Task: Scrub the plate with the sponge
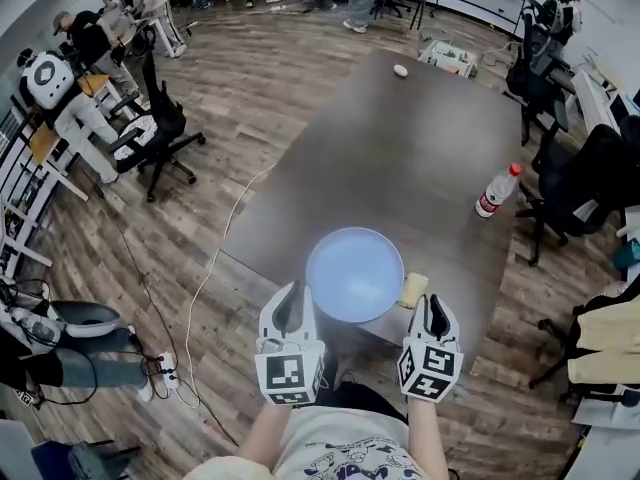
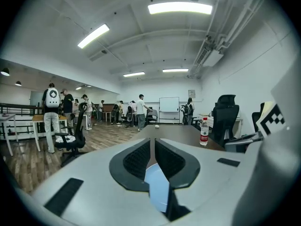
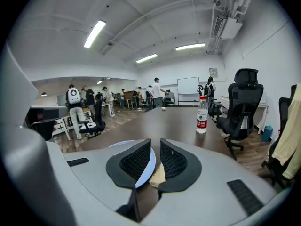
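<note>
The sponge point(image 1: 413, 289) is found just right of the plate point(image 1: 355, 273), straight ahead of the nearer right gripper point(image 1: 436, 314); it and the left gripper point(image 1: 290, 307) are closed on nothing

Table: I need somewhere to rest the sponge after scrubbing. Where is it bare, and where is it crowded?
Bare: the wide middle of the table, between the plate and the small white object at the far end, left of the water bottle. Crowded: the near edge, where plate and sponge sit side by side.
</note>
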Action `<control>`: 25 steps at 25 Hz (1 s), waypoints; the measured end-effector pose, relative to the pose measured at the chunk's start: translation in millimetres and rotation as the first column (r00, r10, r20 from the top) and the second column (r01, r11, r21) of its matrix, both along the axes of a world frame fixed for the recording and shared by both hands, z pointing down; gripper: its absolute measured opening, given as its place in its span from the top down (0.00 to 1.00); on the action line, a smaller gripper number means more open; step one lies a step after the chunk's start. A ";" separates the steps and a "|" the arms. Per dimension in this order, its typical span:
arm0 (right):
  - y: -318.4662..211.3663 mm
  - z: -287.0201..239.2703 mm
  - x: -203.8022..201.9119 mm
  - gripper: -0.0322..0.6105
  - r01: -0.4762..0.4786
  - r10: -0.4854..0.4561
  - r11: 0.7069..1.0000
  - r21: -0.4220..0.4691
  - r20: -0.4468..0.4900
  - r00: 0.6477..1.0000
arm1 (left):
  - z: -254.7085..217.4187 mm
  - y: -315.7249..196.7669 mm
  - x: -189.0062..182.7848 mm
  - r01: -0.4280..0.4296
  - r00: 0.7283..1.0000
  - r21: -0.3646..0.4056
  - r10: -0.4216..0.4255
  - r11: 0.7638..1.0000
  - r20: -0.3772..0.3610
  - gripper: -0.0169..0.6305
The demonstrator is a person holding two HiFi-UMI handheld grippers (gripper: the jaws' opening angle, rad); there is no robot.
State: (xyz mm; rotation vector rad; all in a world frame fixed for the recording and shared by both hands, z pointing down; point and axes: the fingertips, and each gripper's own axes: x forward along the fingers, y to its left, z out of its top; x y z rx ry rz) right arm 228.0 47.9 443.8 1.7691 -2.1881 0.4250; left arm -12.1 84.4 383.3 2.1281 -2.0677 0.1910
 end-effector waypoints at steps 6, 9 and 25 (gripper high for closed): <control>-20.0 32.5 8.3 0.88 -0.064 0.060 0.995 -0.075 -0.047 0.997 | 32.2 -37.5 0.1 -0.077 0.996 -0.065 0.073 0.995 -0.051 0.94; -26.5 53.7 13.5 0.88 -0.122 0.116 0.983 -0.137 -0.054 0.992 | 50.0 -57.4 -2.0 -0.126 0.991 -0.113 0.119 0.986 -0.067 0.94; -46.2 127.2 12.3 0.79 -0.246 0.225 0.886 -0.393 -0.098 0.969 | 122.6 -118.8 -12.9 -0.276 0.959 -0.321 0.239 0.906 -0.150 0.94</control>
